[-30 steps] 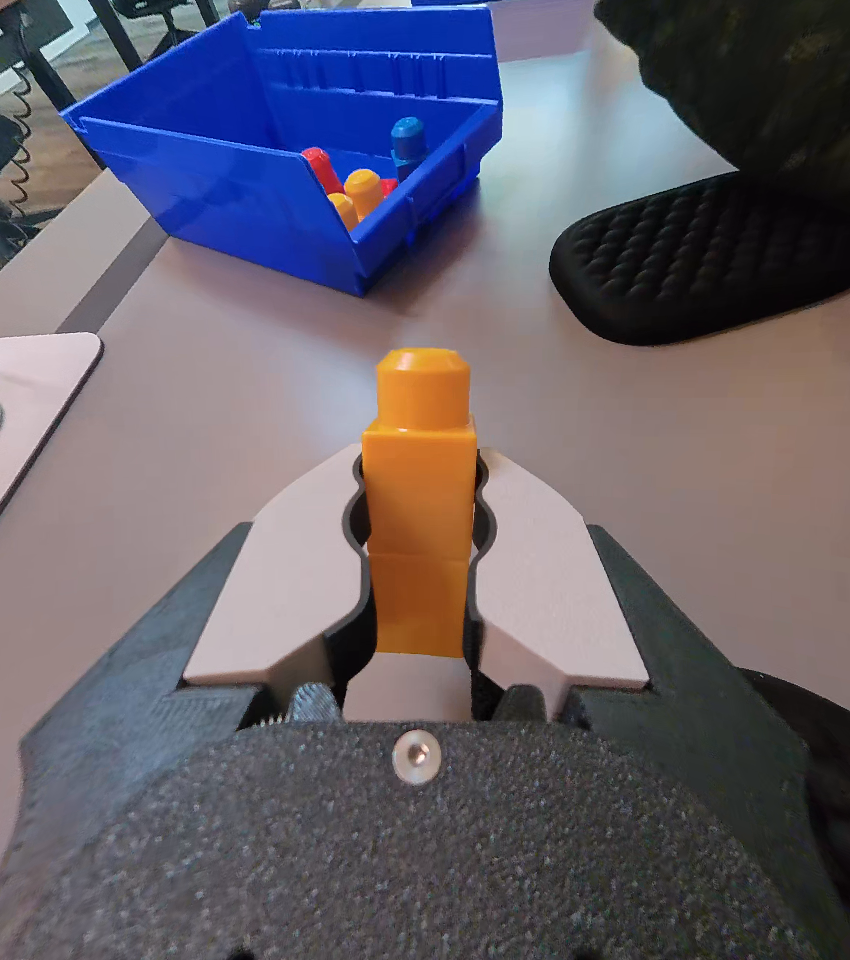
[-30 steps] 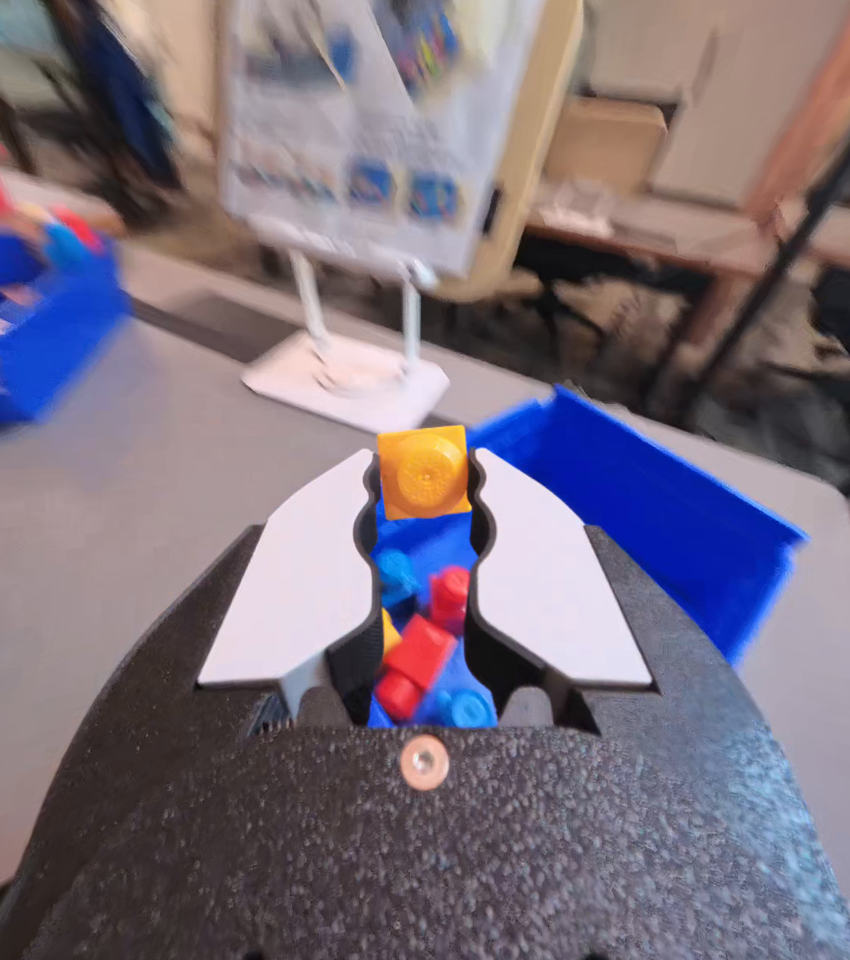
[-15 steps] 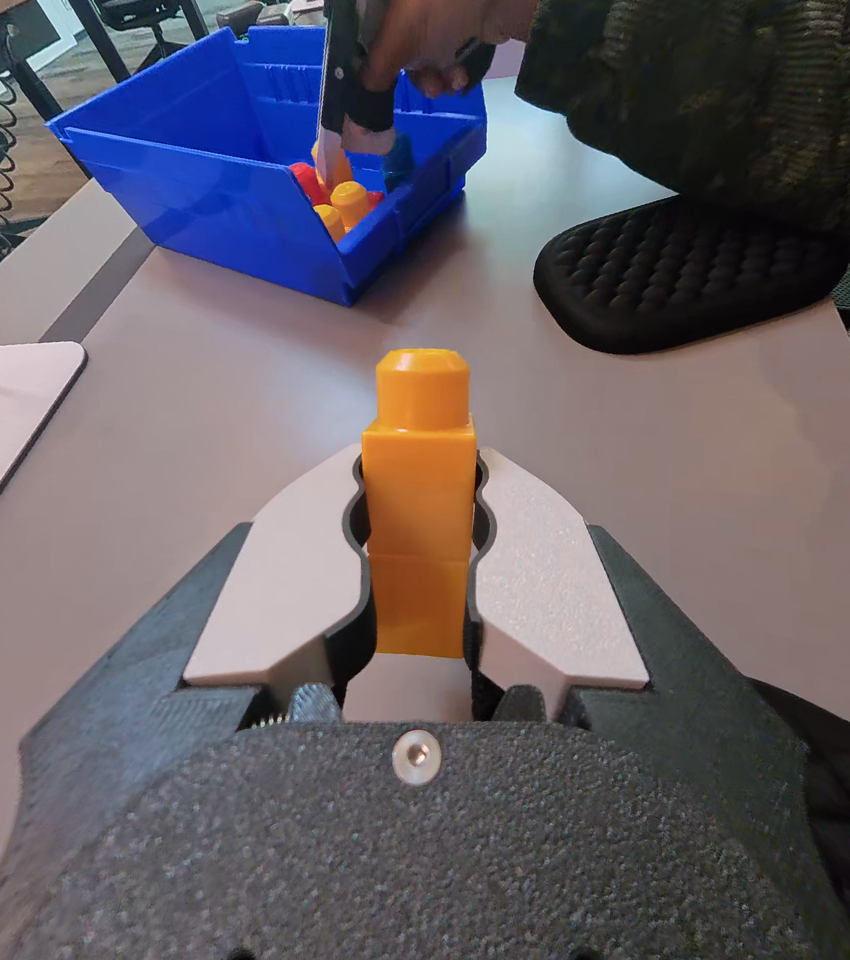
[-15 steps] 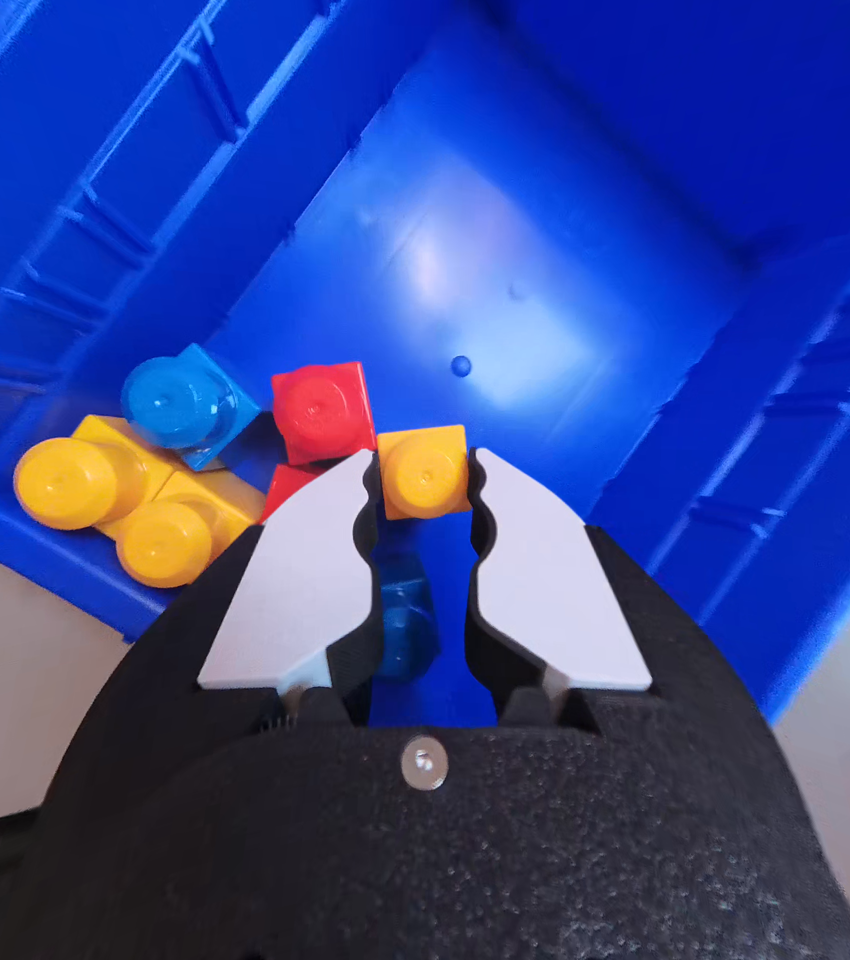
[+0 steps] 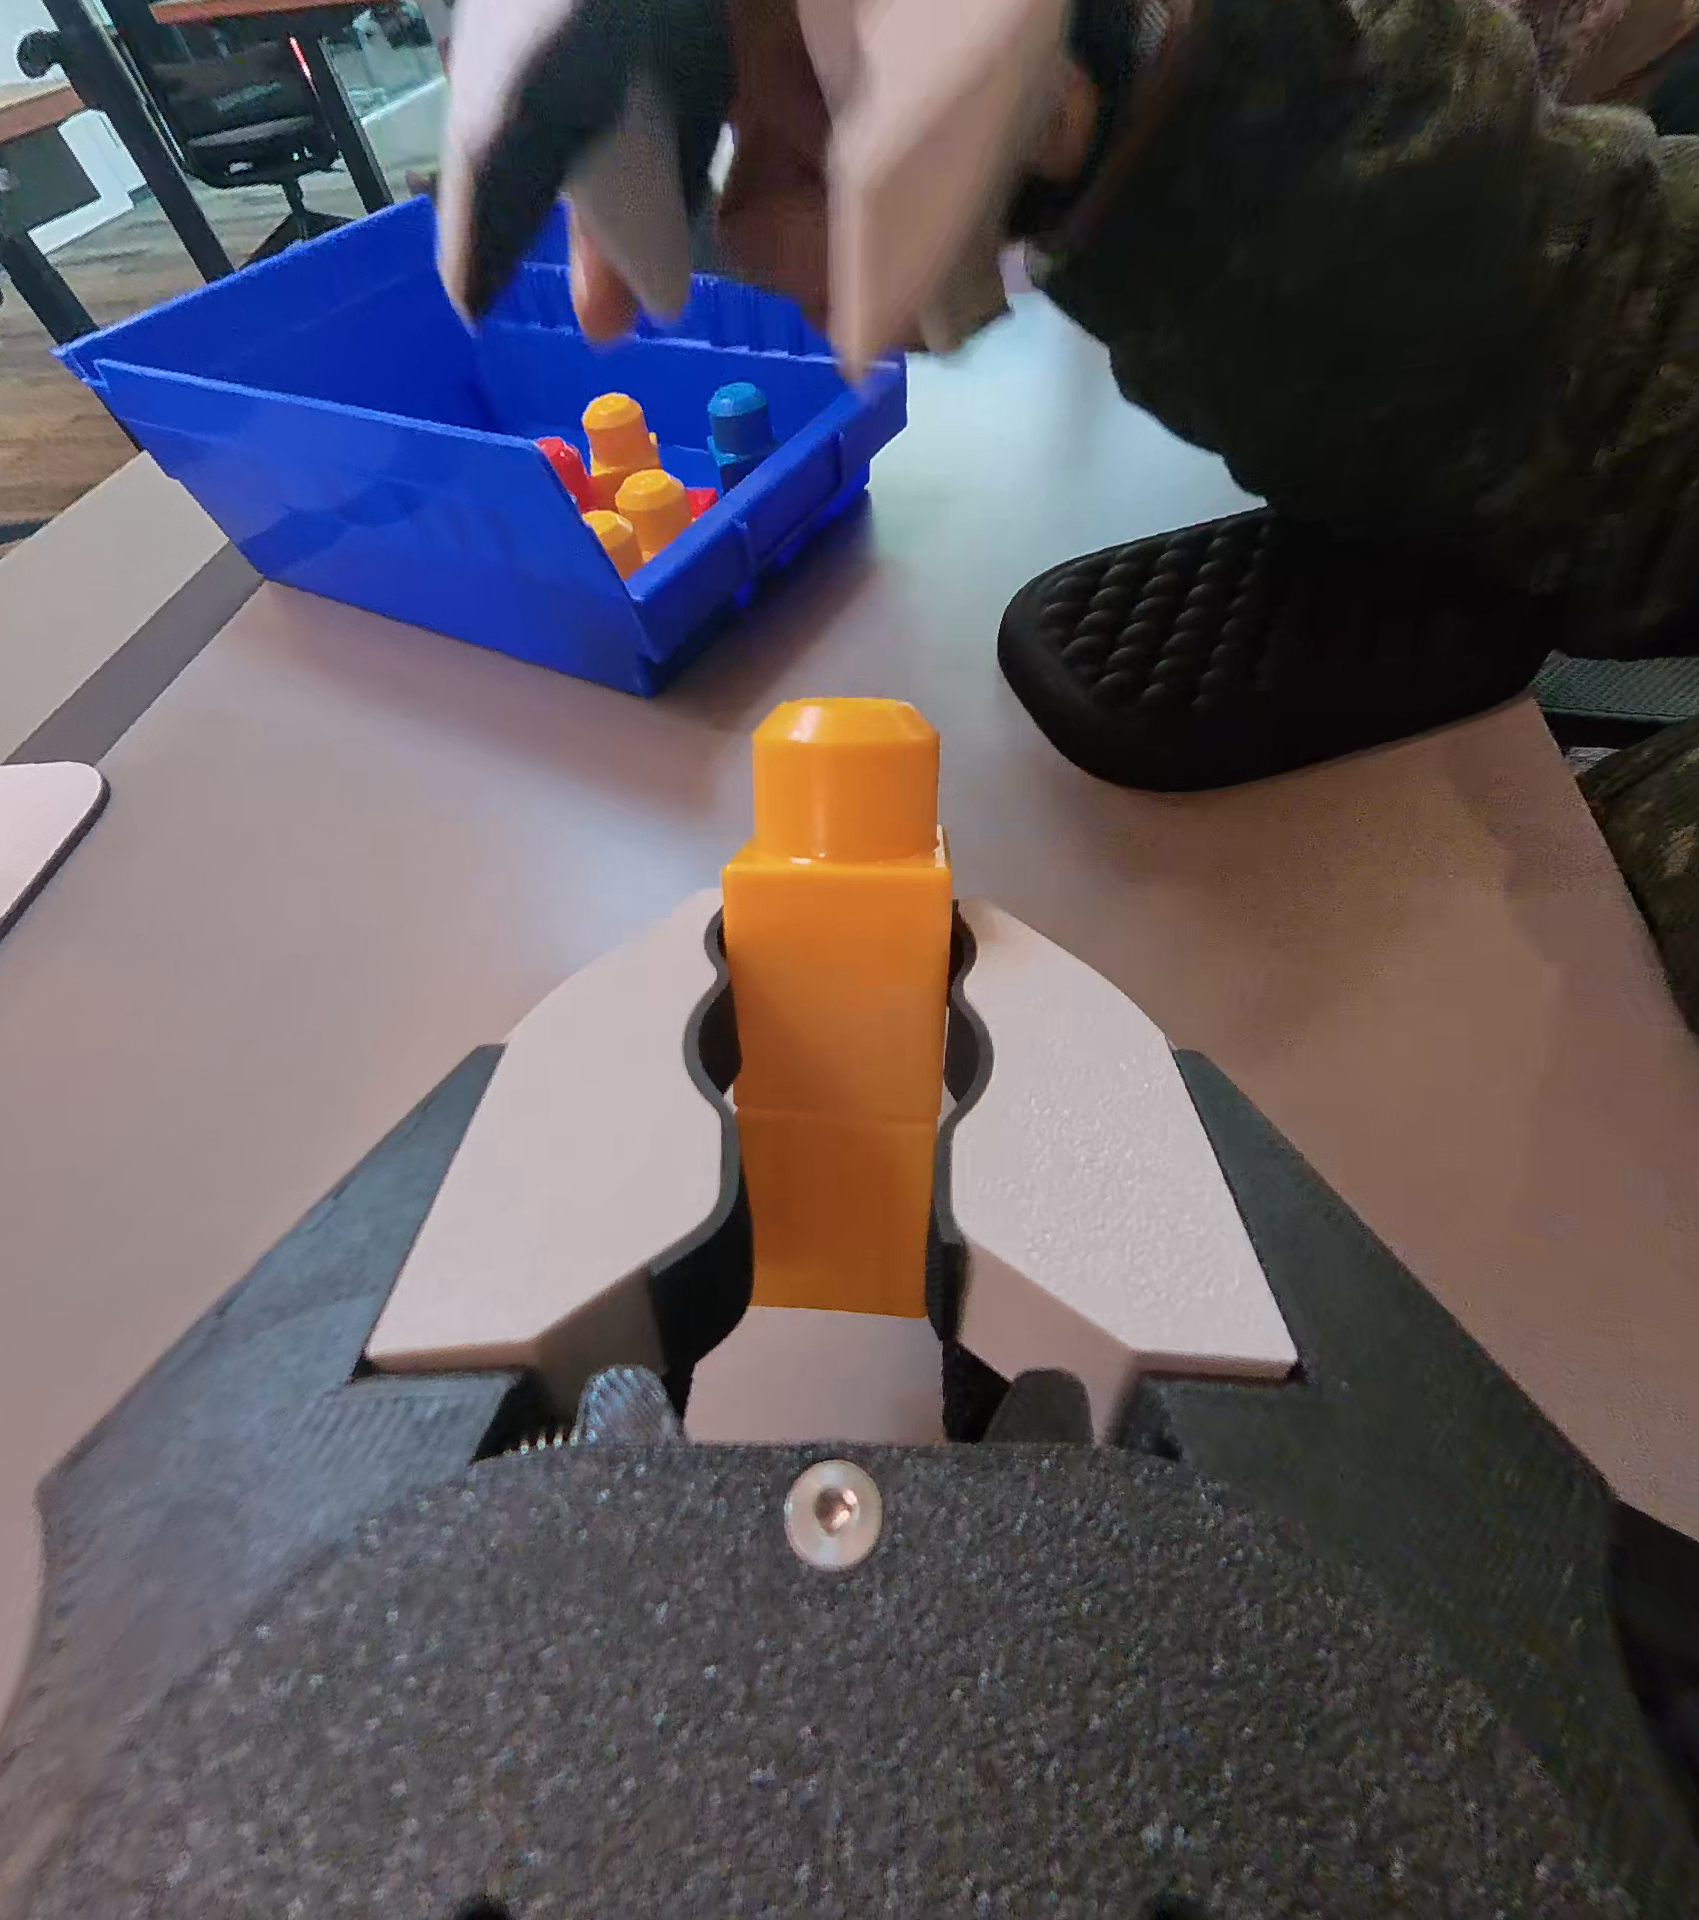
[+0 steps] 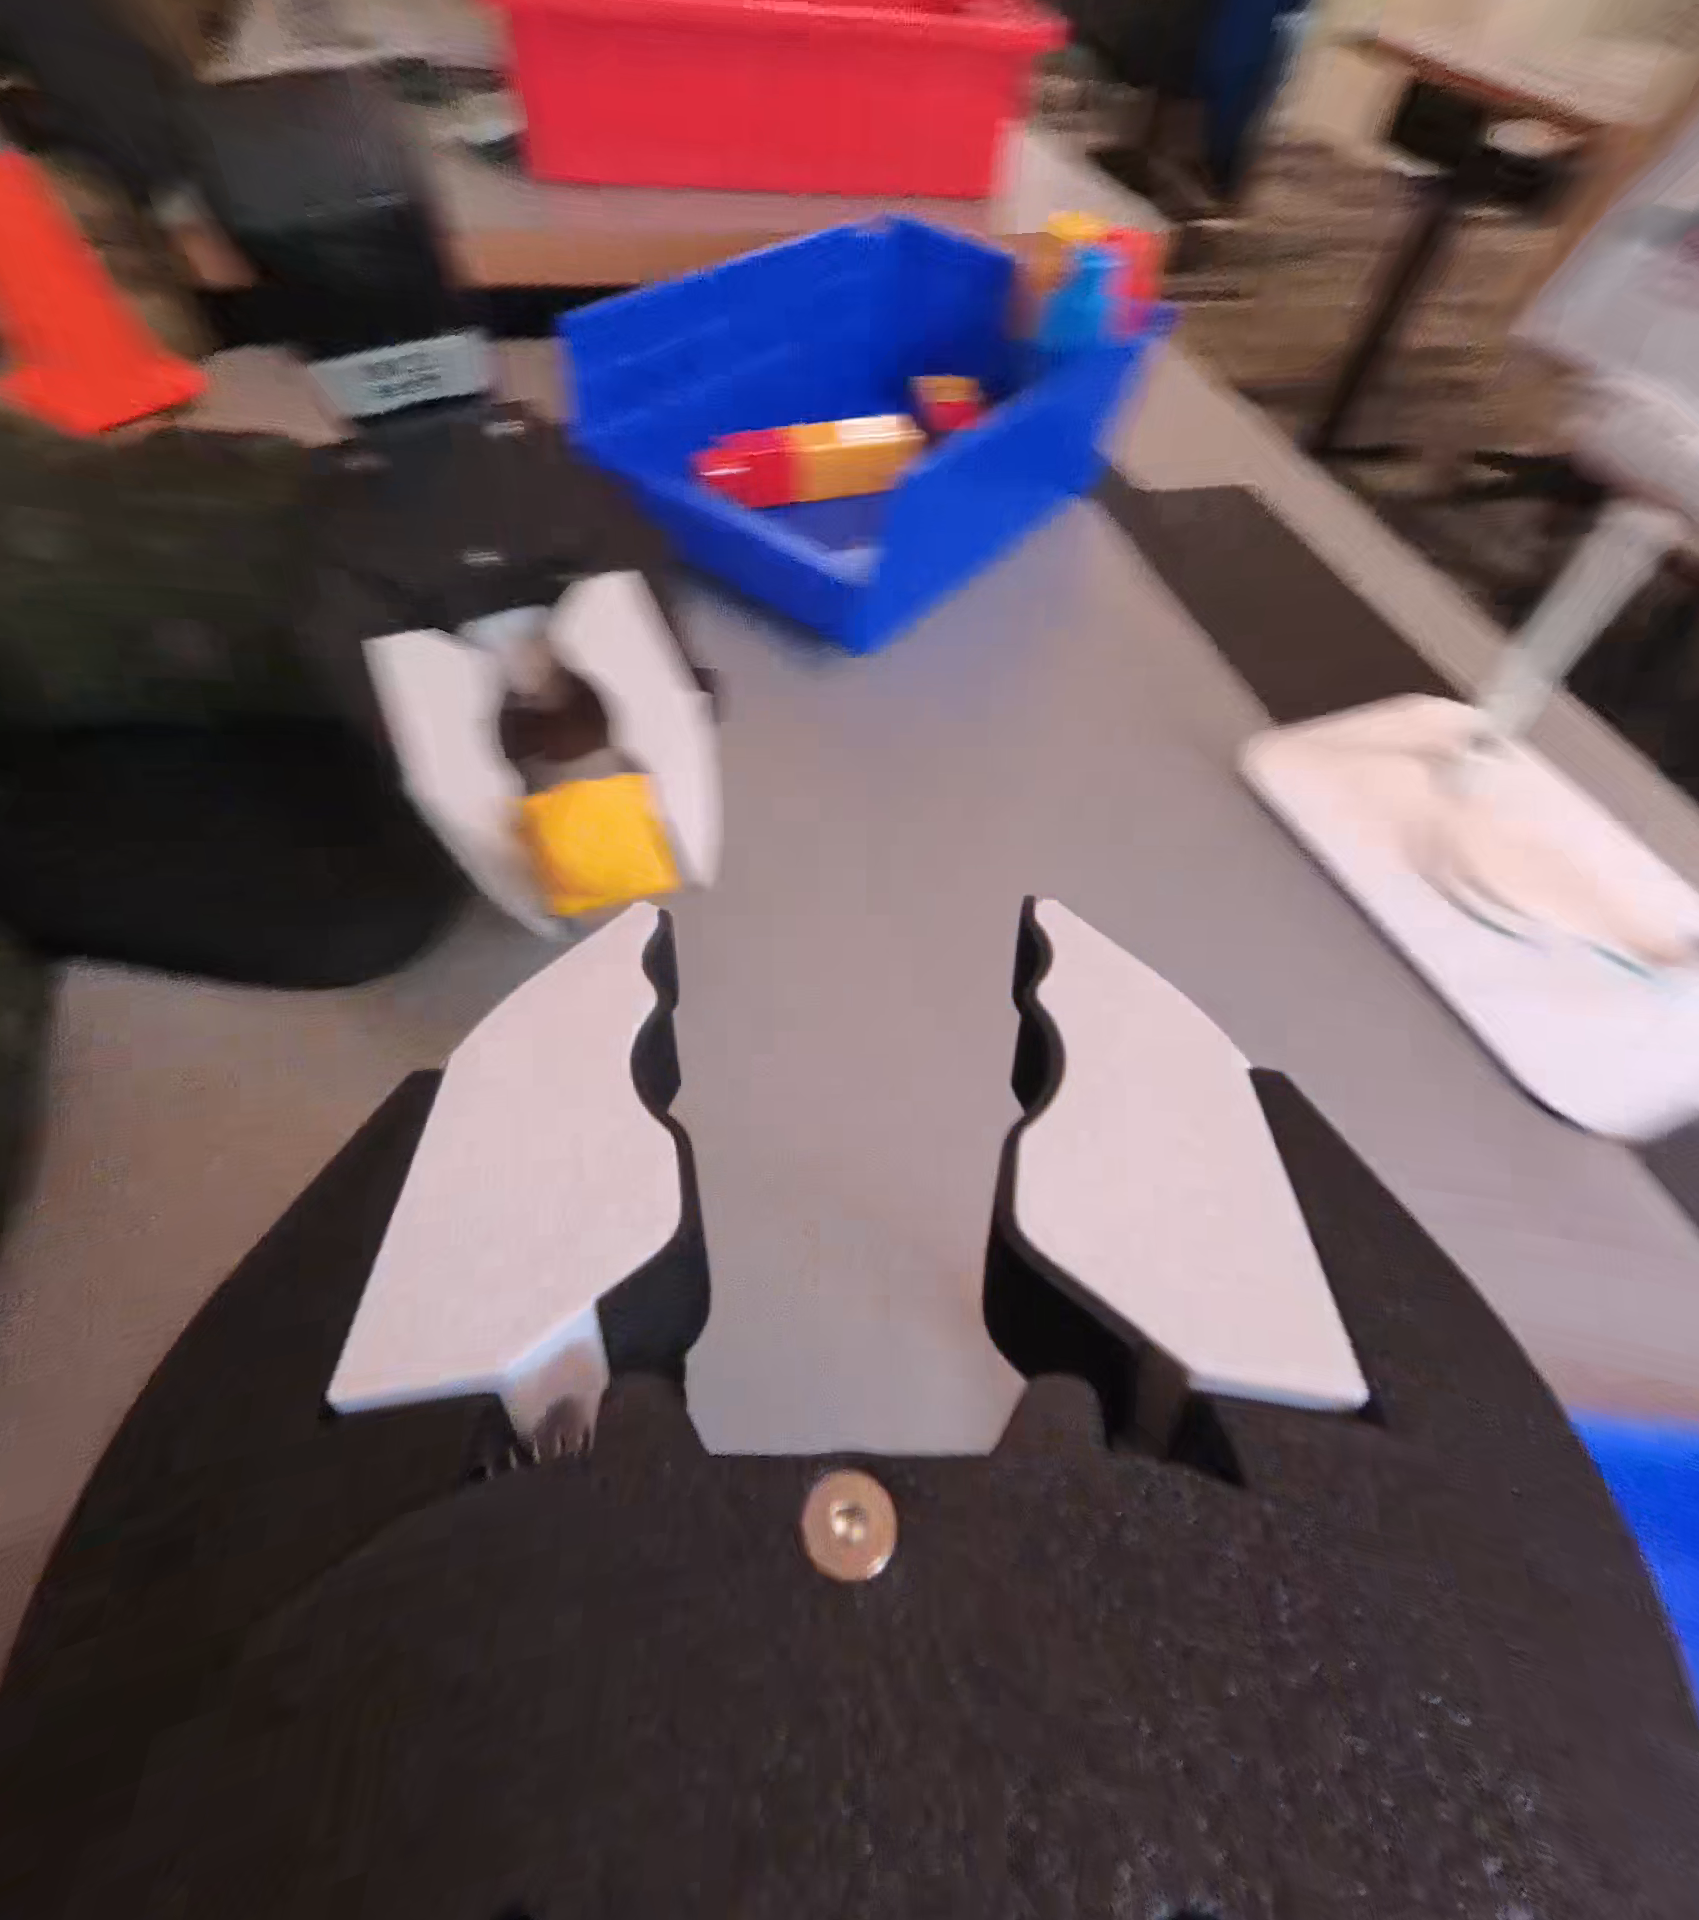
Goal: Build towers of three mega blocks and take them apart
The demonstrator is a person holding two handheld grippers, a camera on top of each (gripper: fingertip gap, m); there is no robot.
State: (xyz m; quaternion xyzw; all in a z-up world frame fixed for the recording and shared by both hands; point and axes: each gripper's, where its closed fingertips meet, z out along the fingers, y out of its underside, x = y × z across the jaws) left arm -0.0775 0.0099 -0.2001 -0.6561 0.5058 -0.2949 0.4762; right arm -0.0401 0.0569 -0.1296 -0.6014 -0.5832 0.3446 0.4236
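Grey tabletop [image 5: 409, 831] runs out ahead of my left gripper [image 5: 837, 997], office chairs and desk legs way behind it. My left jaws are pinching the orange stack [image 5: 837, 1039], two blocks pressed together, stud end poking out past the fingertips. Hard, light, smooth plastic, so I'd guess it won't crush but could slide if the squeeze loosens; holding the flat side walls like this looks right, and the free top block is where the other jaws should pull. Beyond my tips, a bit to the left, sits the blue bin [image 5: 388, 499] with loose orange, red and blue blocks inside, and a black pad [image 5: 1240, 644] lies off to the right, well apart. Above the bin my right gripper [image 5: 658, 249] is just a blur. Switching to the right wrist view: my right jaws are spread wide with nothing between them, bare table showing through the gap. Just past my left fingertip is the left gripper [image 6: 606, 821] with the orange stack [image 6: 596, 842] facing me. Straight ahead is open table, then a second blue bin [image 6: 824, 561]; a white stand base [image 6: 1510, 935] sits off right, so the middle lane is where I've got room.
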